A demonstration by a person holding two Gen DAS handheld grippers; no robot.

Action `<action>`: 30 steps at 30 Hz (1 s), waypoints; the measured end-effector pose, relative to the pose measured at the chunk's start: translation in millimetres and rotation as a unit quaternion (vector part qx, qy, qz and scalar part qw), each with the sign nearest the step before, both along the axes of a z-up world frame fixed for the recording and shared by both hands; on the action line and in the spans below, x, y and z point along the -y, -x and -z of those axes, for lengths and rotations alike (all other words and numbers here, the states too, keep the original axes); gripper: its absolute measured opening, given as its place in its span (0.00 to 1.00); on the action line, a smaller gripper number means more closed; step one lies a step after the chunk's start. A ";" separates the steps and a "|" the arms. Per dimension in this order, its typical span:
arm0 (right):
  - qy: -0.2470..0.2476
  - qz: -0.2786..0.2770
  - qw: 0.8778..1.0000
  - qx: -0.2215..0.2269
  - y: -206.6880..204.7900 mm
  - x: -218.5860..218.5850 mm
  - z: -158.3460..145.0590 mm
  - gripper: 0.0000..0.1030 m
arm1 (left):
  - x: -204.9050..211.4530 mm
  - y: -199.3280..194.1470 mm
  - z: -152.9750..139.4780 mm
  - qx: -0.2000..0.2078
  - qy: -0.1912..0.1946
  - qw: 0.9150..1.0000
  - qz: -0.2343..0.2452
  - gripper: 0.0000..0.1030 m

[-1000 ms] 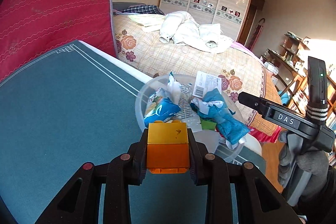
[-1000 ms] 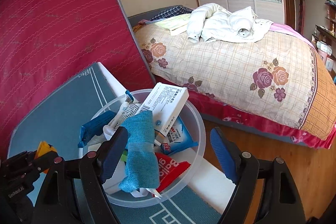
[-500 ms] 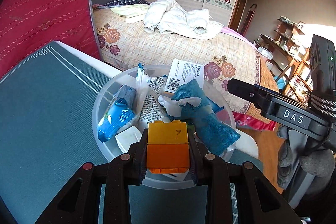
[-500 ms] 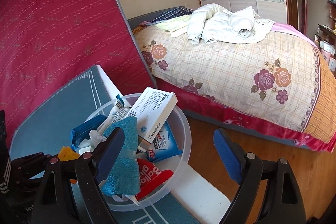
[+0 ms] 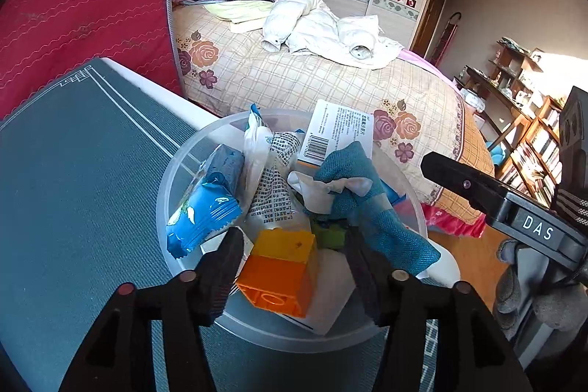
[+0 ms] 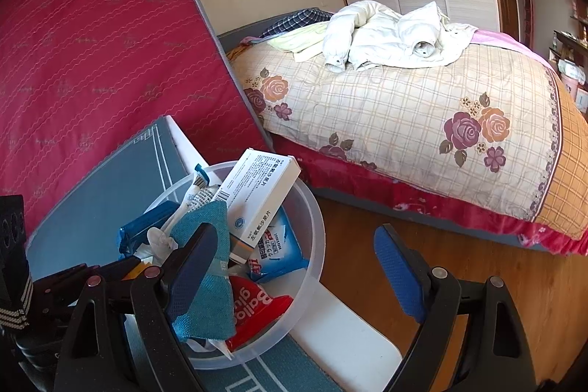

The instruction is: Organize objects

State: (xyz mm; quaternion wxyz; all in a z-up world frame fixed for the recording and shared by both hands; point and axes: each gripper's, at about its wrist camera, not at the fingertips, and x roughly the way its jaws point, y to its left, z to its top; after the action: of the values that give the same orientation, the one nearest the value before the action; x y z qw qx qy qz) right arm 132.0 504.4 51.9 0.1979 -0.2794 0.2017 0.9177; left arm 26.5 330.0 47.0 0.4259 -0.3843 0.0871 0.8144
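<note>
- Left wrist view: the left gripper (image 5: 294,267) has its jaws spread wide over the translucent plastic basin (image 5: 172,171); nothing is held between them.
- The stacked toy block (image 5: 283,267), yellow over orange, lies tilted inside the basin between the two fingers, clear of the right one; contact with the left finger cannot be told.
- The basin sits at the far right corner of the teal table mat (image 5: 73,171), close to the table's edge facing the bed (image 5: 330,79).
- Also in the basin: a blue snack packet (image 5: 205,204) at the left, a white printed pouch (image 5: 275,182) in the middle, a medicine box (image 5: 336,131) leaning at the far rim, a teal cloth bundle (image 5: 375,208) at the right.
- Right wrist view: the right gripper (image 6: 294,267) is spread wide and empty, its left finger over the basin's near side above the teal cloth, its right finger out over the wooden floor (image 6: 477,263).
- A red pouch (image 6: 257,311) and a blue-white packet (image 6: 279,252) lie near the basin's right wall.
</note>
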 end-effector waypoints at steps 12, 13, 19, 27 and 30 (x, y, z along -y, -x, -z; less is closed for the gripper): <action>0.013 0.015 1.000 0.011 -15.6 2.0 3.8 0.95 | 26.1 -9.0 -25.0 -0.046 -0.023 0.998 -0.049 0.96; 0.012 0.016 1.000 0.013 -17.5 3.0 3.4 0.96 | 29.1 -8.5 -28.1 -0.052 -0.026 0.997 -0.057 0.96; -0.003 0.015 1.000 0.022 -23.2 12.7 -7.5 0.98 | 44.8 -1.5 -45.1 -0.103 -0.021 0.987 -0.120 0.99; -0.062 -0.007 0.998 0.024 -20.6 45.1 -33.6 1.00 | 58.8 -2.8 -54.3 -0.148 0.003 0.977 -0.156 0.99; -0.075 -0.032 0.996 0.037 -16.7 61.2 -33.3 1.00 | 59.1 -7.6 -55.0 -0.167 0.017 0.973 -0.158 1.00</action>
State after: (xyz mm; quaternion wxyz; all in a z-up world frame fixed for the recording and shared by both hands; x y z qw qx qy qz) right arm 148.7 443.2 85.2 0.1960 -0.3036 0.1158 0.9252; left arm 34.1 270.9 102.0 0.2647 -0.2591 0.1095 0.9224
